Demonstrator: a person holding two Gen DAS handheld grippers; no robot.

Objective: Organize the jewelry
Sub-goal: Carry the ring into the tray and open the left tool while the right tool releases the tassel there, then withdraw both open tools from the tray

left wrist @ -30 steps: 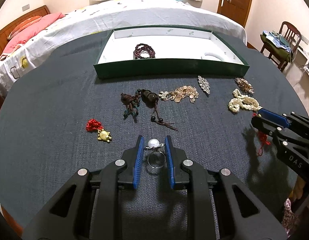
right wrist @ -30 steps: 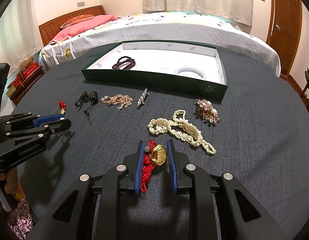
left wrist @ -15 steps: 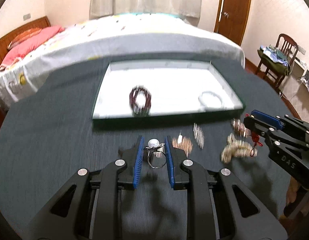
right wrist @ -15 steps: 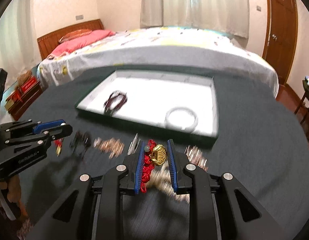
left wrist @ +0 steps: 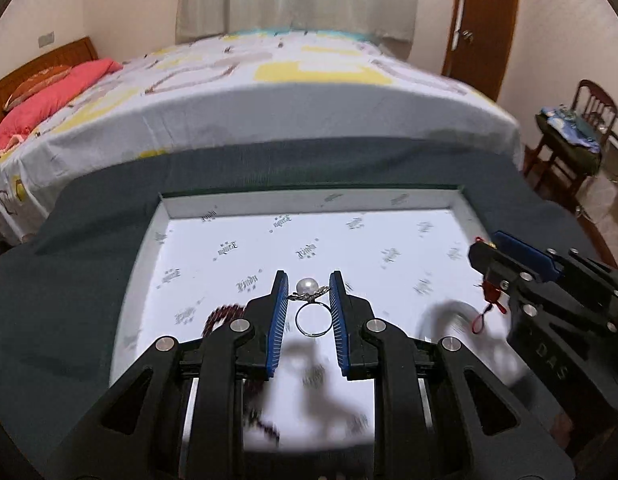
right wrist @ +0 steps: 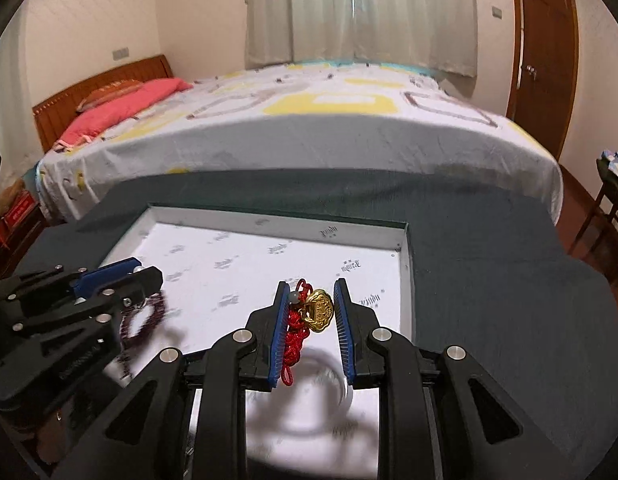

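My left gripper [left wrist: 308,286] is shut on a silver pearl ring [left wrist: 309,300] and hangs over the white-lined green tray [left wrist: 269,208]. A dark beaded bracelet [left wrist: 223,316] lies in the tray just left of its fingers. My right gripper [right wrist: 311,294] is shut on a gold charm with a red knotted cord [right wrist: 315,312], held over the tray's right part above a white bangle [right wrist: 333,376]. Each gripper shows in the other's view: the right one [left wrist: 489,254] at the right edge, the left one [right wrist: 139,270] at the left, beside the bracelet [right wrist: 143,322].
The tray [right wrist: 405,276] sits on a dark cloth-covered table [right wrist: 509,280]. Beyond the table's far edge stands a bed [left wrist: 269,92] with a pink pillow. A wooden chair [left wrist: 573,136] and a door [right wrist: 545,52] are at the right.
Both grippers have travelled forward from above the loose jewelry on the cloth to above the tray, each still holding its piece. The loose pieces have dropped out of view.
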